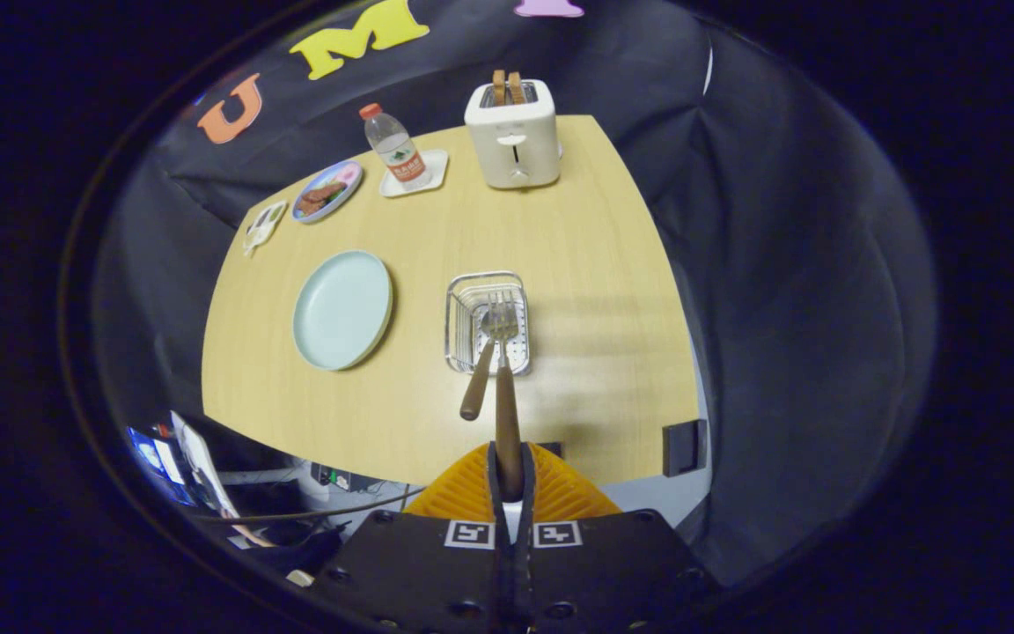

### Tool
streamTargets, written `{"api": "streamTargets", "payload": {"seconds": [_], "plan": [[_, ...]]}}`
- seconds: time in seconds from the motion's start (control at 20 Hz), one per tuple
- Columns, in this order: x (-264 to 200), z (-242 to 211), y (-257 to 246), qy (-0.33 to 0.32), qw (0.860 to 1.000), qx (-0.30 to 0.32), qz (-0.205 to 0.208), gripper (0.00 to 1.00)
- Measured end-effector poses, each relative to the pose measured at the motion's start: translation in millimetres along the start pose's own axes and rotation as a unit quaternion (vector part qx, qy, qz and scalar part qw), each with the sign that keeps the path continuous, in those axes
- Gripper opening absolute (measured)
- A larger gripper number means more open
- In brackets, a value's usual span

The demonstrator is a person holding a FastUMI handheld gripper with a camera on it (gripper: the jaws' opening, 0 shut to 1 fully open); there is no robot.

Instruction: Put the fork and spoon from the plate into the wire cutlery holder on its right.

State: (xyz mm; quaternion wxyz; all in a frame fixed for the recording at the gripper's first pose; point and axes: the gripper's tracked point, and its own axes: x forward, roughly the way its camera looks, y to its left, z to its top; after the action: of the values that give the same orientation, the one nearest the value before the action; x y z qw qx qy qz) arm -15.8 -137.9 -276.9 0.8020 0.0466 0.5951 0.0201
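Gripper view looks down along the tool [508,480], whose two fingers are closed on the wooden handle of the fork [503,379]. The fork's tines hang over the open top of the wire cutlery holder [487,322]. The spoon [482,370] already rests in the holder, its bowl inside and its wooden handle leaning out over the near rim. The plate [342,308] lies bare to the left of the holder, well apart from it.

Risks, as judged from this position:
- The fork handle sits just beside the spoon handle. A skewed descent could knock the spoon and lever it out of the holder.
- Tines may catch on the wire mesh or rim, so that the fork hangs up or tips the light holder.
- An early release could let the fork bounce out onto the counter.

Surface: the counter [595,291] is pale wood-grain, flat and smooth. At its far side stand a white toaster [514,134] with bread in the slots, a water bottle [394,148] on a white coaster, and a small dish of food [326,191].

Room: dark cloth walls enclose the booth. Cables and equipment lie below the near edge of the counter.
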Motion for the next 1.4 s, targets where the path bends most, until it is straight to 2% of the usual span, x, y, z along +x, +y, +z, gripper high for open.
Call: {"api": "streamTargets", "payload": {"seconds": [0.35, 0.6, 0.7, 1.05, 1.1, 1.3, 1.4], "plan": [[12.8, 10.0, 2.8, 0.049, 0.999, 0.01, 0.01, 0.04], [10.3, 32.8, 18.5, 0.015, 1.0, 0.008, 0.009, 0.13], [5.3, 37.0, 31.3, -0.004, 1.0, -0.004, 0.015, 0.25], [-16.2, 42.8, 96.4, -0.089, 0.994, -0.012, 0.056, 0.45], [-20.5, 43.0, 108.3, -0.104, 0.993, -0.012, 0.061, 0.45], [-48.8, 56.2, 157.3, -0.196, 0.978, -0.042, 0.066, 0.6], [-68.6, 61.8, 183.6, -0.248, 0.965, -0.063, 0.066, 0.77]]}}
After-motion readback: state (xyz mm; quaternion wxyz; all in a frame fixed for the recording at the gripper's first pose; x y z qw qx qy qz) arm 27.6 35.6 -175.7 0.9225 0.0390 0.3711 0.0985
